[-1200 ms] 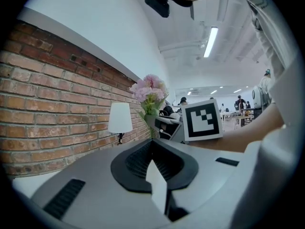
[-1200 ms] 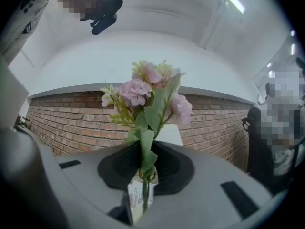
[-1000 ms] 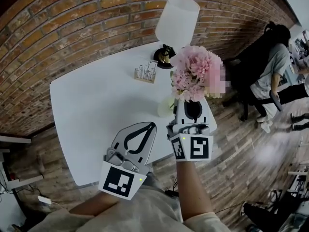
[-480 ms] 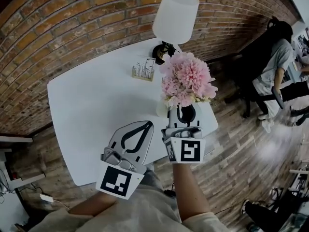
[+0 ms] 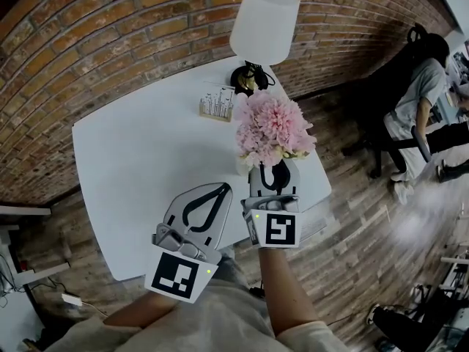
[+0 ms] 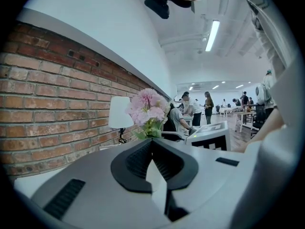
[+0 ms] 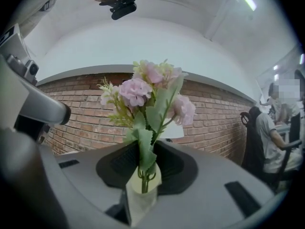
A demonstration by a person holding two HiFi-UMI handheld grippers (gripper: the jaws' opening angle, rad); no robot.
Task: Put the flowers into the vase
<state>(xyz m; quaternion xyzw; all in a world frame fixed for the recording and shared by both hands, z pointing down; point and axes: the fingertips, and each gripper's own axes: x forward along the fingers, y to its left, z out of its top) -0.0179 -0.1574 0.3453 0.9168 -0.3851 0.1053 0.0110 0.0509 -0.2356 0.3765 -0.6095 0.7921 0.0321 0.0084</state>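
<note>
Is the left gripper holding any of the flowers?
No: in its own view, the left gripper has its jaws together with nothing between them.

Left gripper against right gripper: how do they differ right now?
The left gripper is shut and empty; the right gripper has the stems of the flowers between its jaws, which have just been opening. The right gripper reaches further over the table, at the vase; the left gripper sits back, near the table's front edge. Both point away from the person and carry a marker cube.
</note>
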